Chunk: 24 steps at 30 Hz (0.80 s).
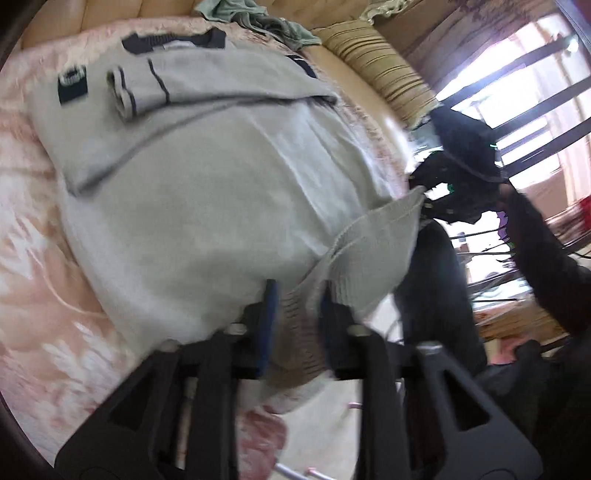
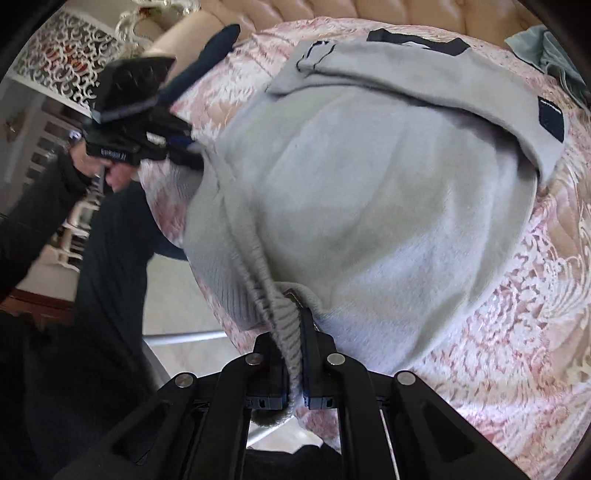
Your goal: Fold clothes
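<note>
A pink floral cover (image 1: 33,229) spreads over a tan sofa (image 2: 388,11), filling most of both views. On it lies a grey sweater (image 1: 192,192) with dark trim, laid flat, its far part already folded over with a sleeve (image 1: 147,88) across it. The sweater's near ribbed hem (image 2: 284,325) hangs off the near edge of the cover, toward the person.

A green garment (image 1: 258,22) sits bunched at the far edge of the sofa, beyond the sweater. A striped cushion (image 1: 384,70) rests on the far right, by a bright window.

The person's dark sleeve (image 2: 33,221) shows at the left in the right wrist view.

The left gripper (image 1: 297,295) is at the hem's left corner. Its jaws stand apart, with the ribbed fabric lying loosely between them; the picture is blurred.

The right gripper (image 2: 293,332) is at the hem's right corner. Its jaws are pressed together, clamped on the ribbed hem, which bunches up between the pads.
</note>
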### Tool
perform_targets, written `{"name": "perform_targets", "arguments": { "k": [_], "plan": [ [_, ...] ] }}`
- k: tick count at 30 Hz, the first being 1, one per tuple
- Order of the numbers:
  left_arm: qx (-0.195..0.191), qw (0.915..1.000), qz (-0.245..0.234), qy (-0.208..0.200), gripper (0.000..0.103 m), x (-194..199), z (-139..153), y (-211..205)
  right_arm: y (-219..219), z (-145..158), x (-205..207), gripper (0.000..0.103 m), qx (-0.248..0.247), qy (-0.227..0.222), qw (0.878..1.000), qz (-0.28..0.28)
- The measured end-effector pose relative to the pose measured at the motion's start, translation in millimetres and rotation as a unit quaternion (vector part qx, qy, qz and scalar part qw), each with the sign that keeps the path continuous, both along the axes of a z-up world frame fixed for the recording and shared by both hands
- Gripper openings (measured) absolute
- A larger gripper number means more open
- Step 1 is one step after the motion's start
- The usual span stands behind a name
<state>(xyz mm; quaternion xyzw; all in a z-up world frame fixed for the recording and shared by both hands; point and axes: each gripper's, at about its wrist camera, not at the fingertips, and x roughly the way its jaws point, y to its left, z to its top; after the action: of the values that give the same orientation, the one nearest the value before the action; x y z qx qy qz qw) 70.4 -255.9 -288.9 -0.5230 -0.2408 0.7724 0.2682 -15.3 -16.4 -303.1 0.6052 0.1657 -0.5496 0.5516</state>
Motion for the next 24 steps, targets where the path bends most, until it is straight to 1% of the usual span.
{"name": "perform_targets", "arguments": {
  "k": [2,3,5,8,9,10,12,14,15,17,18,19,20,21,22,23,24],
  "plan": [
    [-0.017,0.9997,0.020,0.003,0.080,11,-1,2,-2,-1,0,0.005,0.004,-0.001,1.000,0.010],
    [-0.021,0.9995,0.022,0.002,0.080,12,-1,1,-5,0,0,0.005,0.008,-0.001,1.000,0.015],
    [-0.038,0.9989,0.024,0.016,0.080,20,5,4,-11,1,-2,0.005,0.017,0.003,1.000,0.022],
    [-0.088,0.9937,0.048,0.050,0.080,33,22,7,-17,1,-3,0.005,0.030,0.009,0.999,0.031],
    [-0.112,0.9897,0.061,0.065,0.080,40,30,9,-19,0,-4,0.005,0.034,0.011,0.999,0.034],
    [-0.127,0.9865,0.066,0.079,0.080,45,37,13,-20,-1,-6,0.005,0.037,0.013,0.999,0.036],
    [-0.168,0.9769,0.071,0.111,0.080,61,47,30,-20,-1,-9,0.005,0.039,0.013,0.999,0.035],
    [-0.219,0.9639,0.072,0.132,0.080,78,51,49,-21,-2,-9,0.005,0.040,0.012,0.999,0.035],
    [-0.255,0.9525,0.071,0.150,0.080,87,51,66,-22,-2,-7,0.005,0.041,0.012,0.998,0.034],
    [-0.311,0.9332,0.058,0.171,0.079,96,47,81,-18,-1,-10,0.005,0.043,0.014,0.998,0.035],
    [-0.351,0.9172,0.047,0.183,0.074,96,42,94,-17,0,-10,0.005,0.045,0.015,0.998,0.035],
    [-0.375,0.9073,0.037,0.188,0.069,95,36,105,-16,0,-10,0.005,0.046,0.016,0.998,0.035],
    [-0.378,0.9065,0.027,0.185,0.060,92,32,100,-18,1,-9,0.005,0.047,0.018,0.998,0.035],
    [-0.391,0.9013,0.018,0.185,0.051,88,27,105,-19,1,-8,0.005,0.047,0.020,0.998,0.034],
    [-0.404,0.8959,0.008,0.184,0.047,84,21,111,-18,2,-8,0.005,0.047,0.021,0.998,0.033],
    [-0.421,0.8888,0.002,0.180,0.036,79,14,114,-17,3,-7,0.005,0.047,0.022,0.998,0.031],
    [-0.409,0.8961,0.008,0.173,0.025,74,14,109,-16,3,-6,0.005,0.046,0.025,0.998,0.031]
  ]
}}
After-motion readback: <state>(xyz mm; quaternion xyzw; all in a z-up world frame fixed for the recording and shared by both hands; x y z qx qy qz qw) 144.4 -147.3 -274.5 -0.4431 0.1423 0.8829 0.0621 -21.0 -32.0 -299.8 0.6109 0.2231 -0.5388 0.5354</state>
